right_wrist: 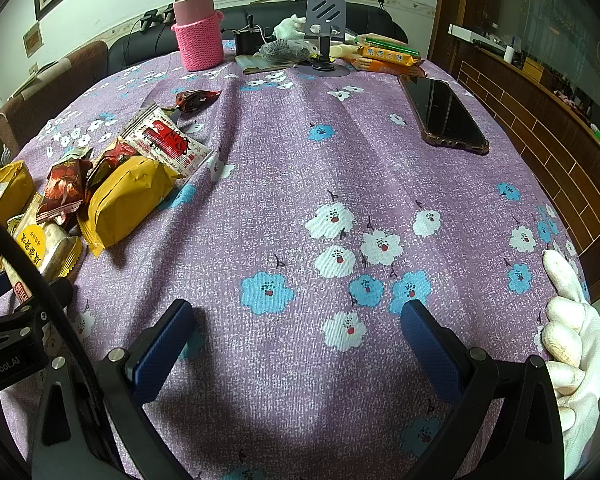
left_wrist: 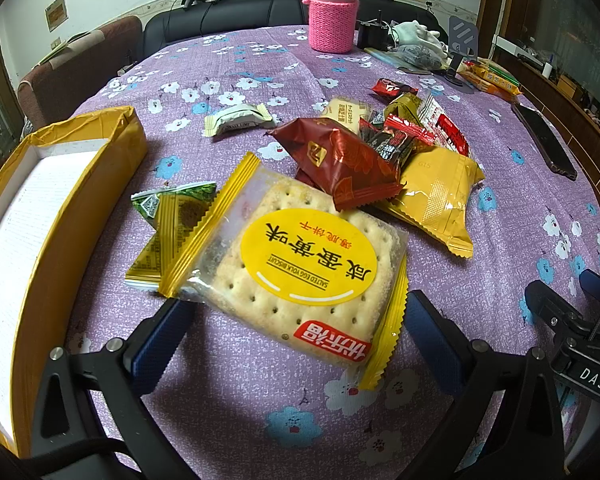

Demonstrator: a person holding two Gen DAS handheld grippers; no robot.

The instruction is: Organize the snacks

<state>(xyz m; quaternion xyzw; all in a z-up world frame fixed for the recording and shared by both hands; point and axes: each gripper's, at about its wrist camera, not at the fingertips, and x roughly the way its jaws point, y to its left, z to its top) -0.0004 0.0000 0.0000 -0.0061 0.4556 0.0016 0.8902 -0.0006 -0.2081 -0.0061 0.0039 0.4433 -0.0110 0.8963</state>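
The surface [right_wrist: 300,184], under a purple flowered cloth, carries a yellow box [left_wrist: 60,216] at its left edge. Right of the box lies a heap of snack packets [left_wrist: 380,152]. Nearest is the salted egg yolk biscuit pack [left_wrist: 300,264], lying between the spread fingers of the left hand-held gripper [left_wrist: 296,320]; whether they touch it is unclear. The right hand-held gripper [right_wrist: 296,328] hangs wide open over bare cloth, holding nothing. A phone [right_wrist: 440,112] lies far right.

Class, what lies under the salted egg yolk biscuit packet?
A green-and-yellow packet pokes out beneath the biscuit packet's left end; the rest underneath is hidden, apart from the purple tablecloth around it.
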